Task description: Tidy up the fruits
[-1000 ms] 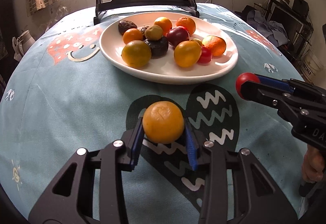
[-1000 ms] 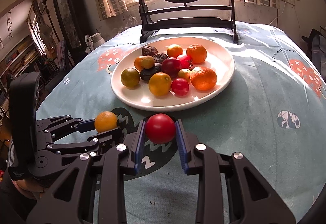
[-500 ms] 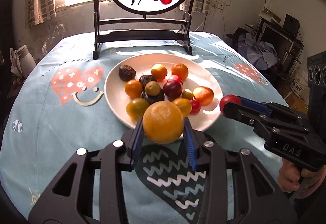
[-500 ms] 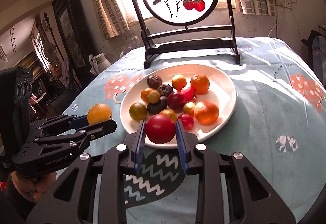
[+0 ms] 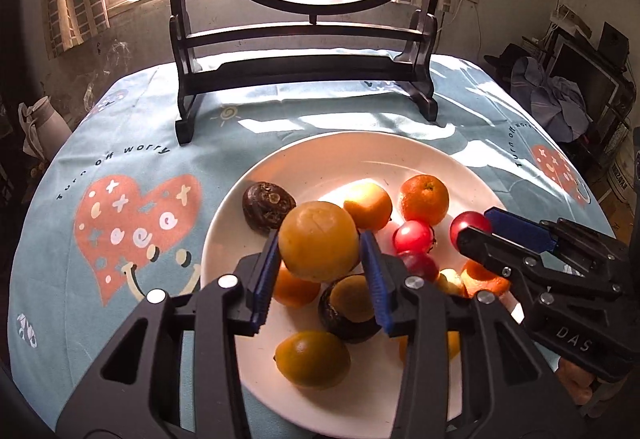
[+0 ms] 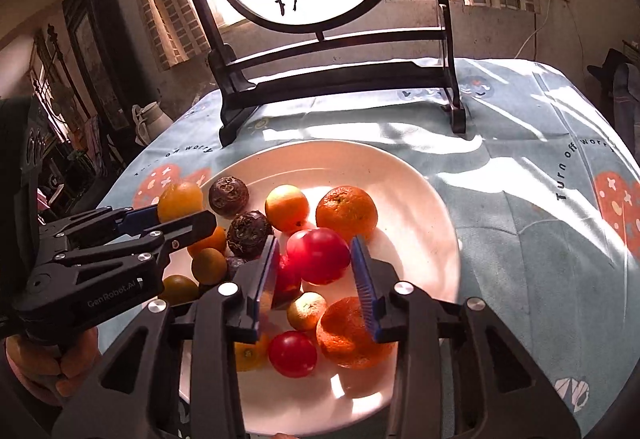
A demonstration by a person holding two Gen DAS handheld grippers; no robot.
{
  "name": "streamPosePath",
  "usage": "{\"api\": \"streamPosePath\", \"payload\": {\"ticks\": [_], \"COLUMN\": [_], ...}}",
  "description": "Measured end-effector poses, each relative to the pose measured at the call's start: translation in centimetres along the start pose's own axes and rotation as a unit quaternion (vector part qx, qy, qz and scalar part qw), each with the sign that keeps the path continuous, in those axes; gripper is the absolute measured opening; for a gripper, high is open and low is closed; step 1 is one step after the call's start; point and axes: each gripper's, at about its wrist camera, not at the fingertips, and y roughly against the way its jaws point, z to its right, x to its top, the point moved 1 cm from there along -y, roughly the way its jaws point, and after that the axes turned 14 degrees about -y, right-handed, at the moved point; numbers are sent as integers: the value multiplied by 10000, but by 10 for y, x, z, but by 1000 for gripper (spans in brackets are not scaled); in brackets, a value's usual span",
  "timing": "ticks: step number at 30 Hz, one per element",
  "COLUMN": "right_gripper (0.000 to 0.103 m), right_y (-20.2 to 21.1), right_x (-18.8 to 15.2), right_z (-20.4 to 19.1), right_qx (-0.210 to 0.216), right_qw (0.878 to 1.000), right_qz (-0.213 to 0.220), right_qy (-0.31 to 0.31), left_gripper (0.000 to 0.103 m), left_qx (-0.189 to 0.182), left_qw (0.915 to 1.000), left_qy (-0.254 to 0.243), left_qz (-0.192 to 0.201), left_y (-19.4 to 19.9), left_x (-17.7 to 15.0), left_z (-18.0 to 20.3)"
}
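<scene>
Two fruits in hand, one per gripper, both hanging over the white plate. My left gripper pinches a yellow-orange citrus across its widest part, blue pads on either side, above the left half of the plate. My right gripper pinches a red tomato-like fruit the same way, above the middle of the pile. In the left view the right gripper shows side-on with the red fruit at its tip.

Plate already carries a heap: mandarins, small red fruits, dark wrinkled ones, a greenish-yellow one. Bare plate only toward the far rim and right side.

Handling guess: citrus looks firm, slightly waxy, light; a grip at the equator holds fine. Red fruit looks smooth, thin-skinned, softer, so I'd squeeze lightly or it bruises or squirts out. Both round, so they'll roll on release; I'd lower into a gap against neighbours, not drop on top of the heap. Ornamental screen stands behind the plate on the blue tablecloth, well apart from both grippers.
</scene>
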Motion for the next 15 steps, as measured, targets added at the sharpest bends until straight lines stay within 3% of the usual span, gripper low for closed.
{"api": "streamPosePath", "payload": {"ticks": [1, 2, 3, 8, 12, 15], "right_gripper": [73, 93, 102, 102, 102, 102], "right_y": [5, 13, 23, 85, 130, 145], "right_x": [-2, -5, -8, -42, -90, -121], "right_z": [-1, -2, -3, -8, -4, 1], "right_qx": [-63, -113, -138, -97, 42, 111], "right_qw": [10000, 9999, 9998, 9979, 9932, 9917], "right_qz": [13, 68, 156, 522, 1001, 1086], "right_qy": [18, 42, 78, 380, 595, 675], "left_gripper": [78, 93, 95, 100, 101, 101], "left_qx": [222, 428, 506, 507, 405, 393], "left_qw": [9997, 9989, 9982, 9979, 9984, 9978], "left_qy": [3, 27, 39, 154, 126, 252], "left_qz": [51, 170, 303, 363, 386, 469], "left_y": [7, 18, 31, 93, 133, 148], "left_x": [-3, -6, -10, -44, -89, -127], "left_z": [0, -1, -1, 5, 17, 21]}}
